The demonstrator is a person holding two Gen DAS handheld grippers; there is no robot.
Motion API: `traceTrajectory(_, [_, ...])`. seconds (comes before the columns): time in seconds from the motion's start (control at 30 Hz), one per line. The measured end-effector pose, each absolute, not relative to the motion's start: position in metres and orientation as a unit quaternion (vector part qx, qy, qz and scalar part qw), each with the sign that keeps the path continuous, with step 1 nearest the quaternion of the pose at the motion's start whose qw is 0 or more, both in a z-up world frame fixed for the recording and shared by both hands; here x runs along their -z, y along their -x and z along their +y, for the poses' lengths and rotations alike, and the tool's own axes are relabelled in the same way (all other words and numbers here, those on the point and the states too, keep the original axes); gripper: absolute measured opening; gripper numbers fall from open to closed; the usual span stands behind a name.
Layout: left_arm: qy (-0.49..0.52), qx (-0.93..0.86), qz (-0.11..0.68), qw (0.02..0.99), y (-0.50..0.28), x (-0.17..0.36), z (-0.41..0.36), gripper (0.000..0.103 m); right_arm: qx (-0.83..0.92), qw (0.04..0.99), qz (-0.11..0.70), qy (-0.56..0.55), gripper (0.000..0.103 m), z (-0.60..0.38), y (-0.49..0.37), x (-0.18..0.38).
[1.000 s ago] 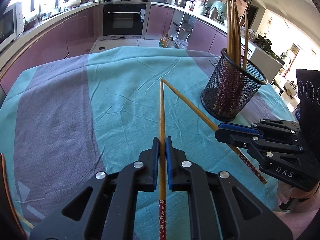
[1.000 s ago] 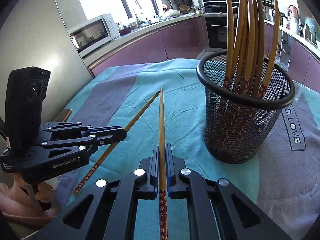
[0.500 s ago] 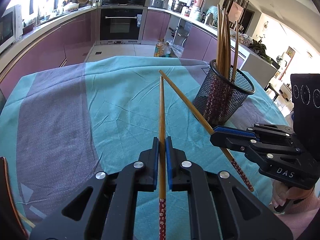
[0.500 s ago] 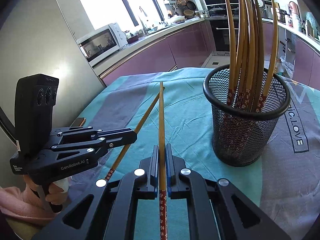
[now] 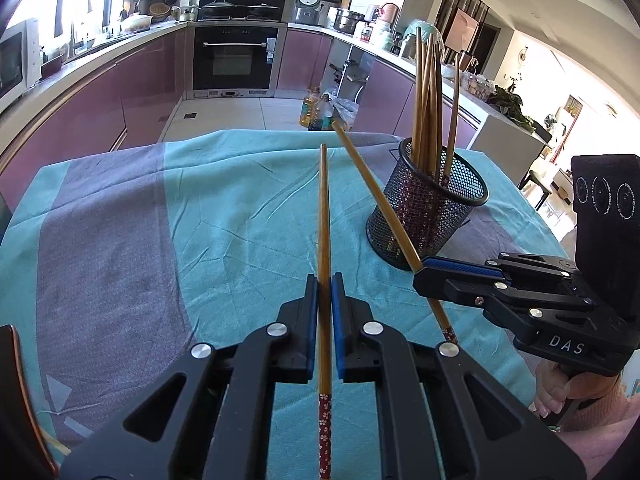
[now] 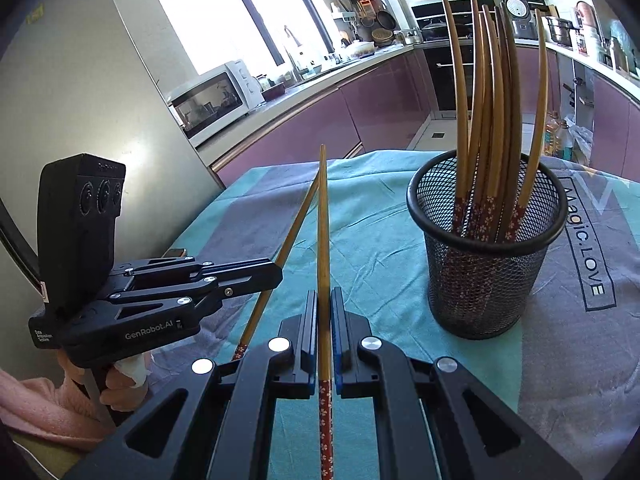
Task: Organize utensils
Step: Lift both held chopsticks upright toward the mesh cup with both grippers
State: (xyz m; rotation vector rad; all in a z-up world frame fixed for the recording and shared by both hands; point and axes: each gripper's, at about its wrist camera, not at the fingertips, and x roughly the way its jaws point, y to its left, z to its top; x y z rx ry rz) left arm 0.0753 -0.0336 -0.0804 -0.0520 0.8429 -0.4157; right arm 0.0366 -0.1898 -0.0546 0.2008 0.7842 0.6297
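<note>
Both grippers clamp a chopstick lengthwise, tips toward 12 o'clock; right gripper (image 6: pixel 325 336) seems nearer the mesh holder (image 6: pixel 484 280) at 2 o'clock

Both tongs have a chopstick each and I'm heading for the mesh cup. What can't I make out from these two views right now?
- Left chopstick: patterned end cut off by the left wrist view's bottom edge.
- Right chopstick: same in the right wrist view.
- Mesh cup: floor hidden by mesh and standing chopsticks.
- Left tongs, right tongs: pad contact hidden by the fingers.
</note>
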Motion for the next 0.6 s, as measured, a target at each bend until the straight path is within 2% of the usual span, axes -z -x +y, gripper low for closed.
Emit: traceTrajectory(0.6, [0.034, 0.217, 0.383, 0.897, -0.07, 0.057, -0.036, 0.008, -0.303, 0.88, 0.351, -0.101, 0.005, -0.206, -0.025, 0.039])
